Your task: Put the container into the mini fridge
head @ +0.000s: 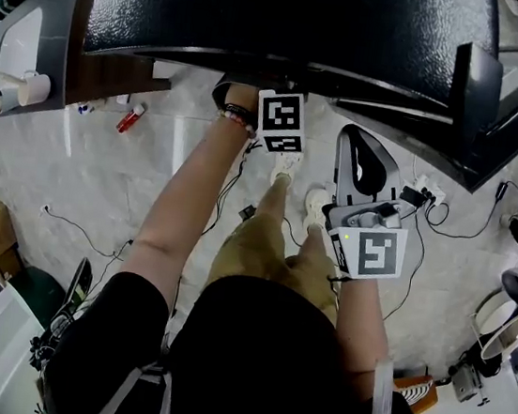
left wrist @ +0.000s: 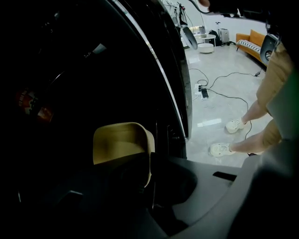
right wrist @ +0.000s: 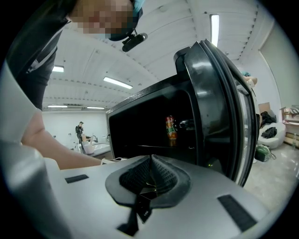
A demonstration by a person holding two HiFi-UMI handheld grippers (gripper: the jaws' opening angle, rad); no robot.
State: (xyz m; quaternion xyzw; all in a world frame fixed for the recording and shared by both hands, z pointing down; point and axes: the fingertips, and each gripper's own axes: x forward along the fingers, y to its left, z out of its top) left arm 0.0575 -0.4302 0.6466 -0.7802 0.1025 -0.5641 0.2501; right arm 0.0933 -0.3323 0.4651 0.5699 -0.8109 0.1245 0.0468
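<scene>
A tan open-topped container (left wrist: pixel 119 142) sits inside the dark mini fridge (head: pixel 293 17), just within its opening. My left gripper (left wrist: pixel 150 164) is shut on the container's right wall. In the head view only that gripper's marker cube (head: pixel 280 121) shows at the fridge's front edge; its jaws are hidden under the fridge top. My right gripper (right wrist: pixel 150 176) hangs lower and to the right, outside the fridge, shut with nothing between its pads. Its marker cube (head: pixel 374 252) is near my right knee. The fridge door (right wrist: pixel 224 102) stands open to the right.
A small orange-labelled bottle (right wrist: pixel 170 127) stands deep in the fridge. Cables and a power strip (head: pixel 424 190) lie on the pale floor to the right, a red object (head: pixel 131 118) to the left. My shoes (head: pixel 286 167) stand close to the fridge front.
</scene>
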